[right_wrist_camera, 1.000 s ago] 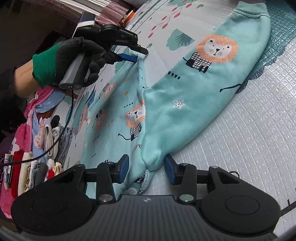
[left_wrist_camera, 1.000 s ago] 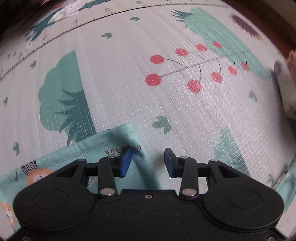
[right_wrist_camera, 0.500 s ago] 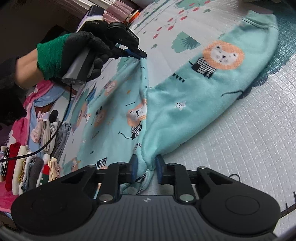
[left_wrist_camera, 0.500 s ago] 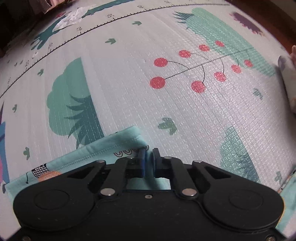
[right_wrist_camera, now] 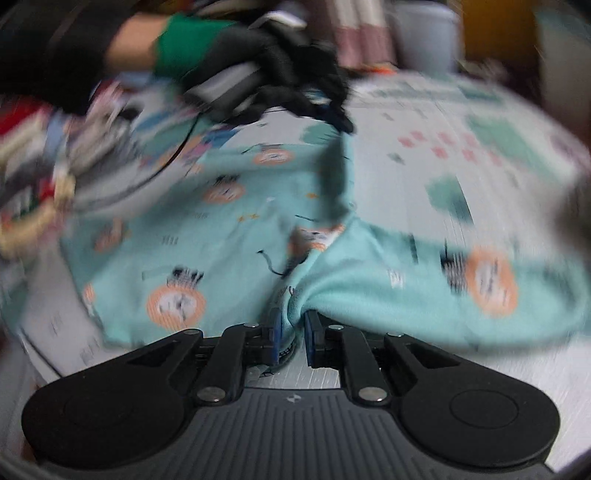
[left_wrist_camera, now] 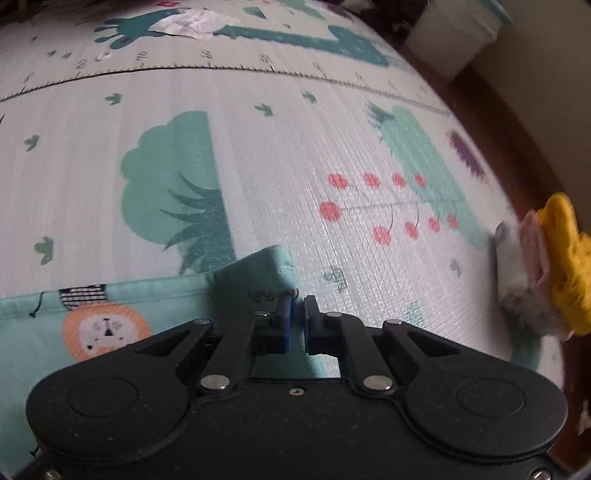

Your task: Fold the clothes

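A teal lion-print garment (right_wrist_camera: 221, 266) lies spread on the play mat (left_wrist_camera: 277, 166), with one sleeve (right_wrist_camera: 443, 291) stretching right. My left gripper (left_wrist_camera: 296, 302) is shut on a hemmed corner of the garment (left_wrist_camera: 147, 295), which lifts off the mat. The right wrist view, blurred, shows that same left gripper (right_wrist_camera: 340, 118) in a black-gloved hand (right_wrist_camera: 280, 66), holding the far corner up. My right gripper (right_wrist_camera: 293, 321) has its jaws closing on a bunched fold at the near edge. The cloth is pinched between the blue pads.
A stack of folded clothes with a yellow piece (left_wrist_camera: 561, 258) sits at the mat's right edge. A white crumpled item (left_wrist_camera: 192, 24) lies far back, near a white bin (left_wrist_camera: 454, 33). More clothes (right_wrist_camera: 33, 184) are piled left of the garment.
Both grippers went from open to shut on the garment, then rose and rolled, lifting its corners. The right wrist view has swung so the sleeve now lies to the right.
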{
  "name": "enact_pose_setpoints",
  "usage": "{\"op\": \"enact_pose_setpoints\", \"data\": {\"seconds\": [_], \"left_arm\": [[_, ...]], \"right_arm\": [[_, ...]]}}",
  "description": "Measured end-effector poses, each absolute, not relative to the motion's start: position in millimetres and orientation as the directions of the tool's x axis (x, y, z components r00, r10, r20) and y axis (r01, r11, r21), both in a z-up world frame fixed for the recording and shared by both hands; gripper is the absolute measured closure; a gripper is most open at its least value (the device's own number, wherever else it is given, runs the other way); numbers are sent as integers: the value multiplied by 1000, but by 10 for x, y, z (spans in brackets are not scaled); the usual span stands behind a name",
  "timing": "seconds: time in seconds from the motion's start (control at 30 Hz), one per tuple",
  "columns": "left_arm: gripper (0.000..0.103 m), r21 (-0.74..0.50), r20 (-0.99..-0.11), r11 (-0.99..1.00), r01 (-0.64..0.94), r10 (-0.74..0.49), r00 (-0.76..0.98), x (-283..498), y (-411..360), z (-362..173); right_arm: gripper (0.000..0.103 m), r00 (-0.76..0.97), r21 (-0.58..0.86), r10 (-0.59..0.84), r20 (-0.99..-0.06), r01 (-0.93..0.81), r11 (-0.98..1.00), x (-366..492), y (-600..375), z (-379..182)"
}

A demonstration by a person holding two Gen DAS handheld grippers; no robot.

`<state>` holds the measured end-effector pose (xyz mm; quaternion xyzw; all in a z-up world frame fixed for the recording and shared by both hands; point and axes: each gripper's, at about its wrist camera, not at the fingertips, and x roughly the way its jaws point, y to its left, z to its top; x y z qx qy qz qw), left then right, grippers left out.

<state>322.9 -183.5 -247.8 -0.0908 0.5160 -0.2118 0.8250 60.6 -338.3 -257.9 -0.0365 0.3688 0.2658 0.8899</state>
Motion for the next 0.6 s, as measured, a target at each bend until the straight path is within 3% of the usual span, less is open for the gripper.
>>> {"op": "enact_pose_setpoints", "data": {"seconds": [0.17,0.3,0.47,0.6], "left_arm": [[98,-416,-782,871,262,-490,386,3243,-1514,-2445],[98,-429,-778,862,270,-504,375,3299,-1316,-2501],[98,-450,-765,839,307,-539,353,3345,-1178,-2572],[98,-434,-761,830,351,-546,351,3338,-1126,-2606]], "right_arm": [[88,623,-168,414,-664,-663,730,409,-3004,-2502],[88,615,-306,418,-669,-740,599,293,-2768,-2515],[88,585,-372,442,-680,-795,480,213,-2544,-2539],[88,535,-337,448,-717,-827,449,241,-2455,-2603]]}}
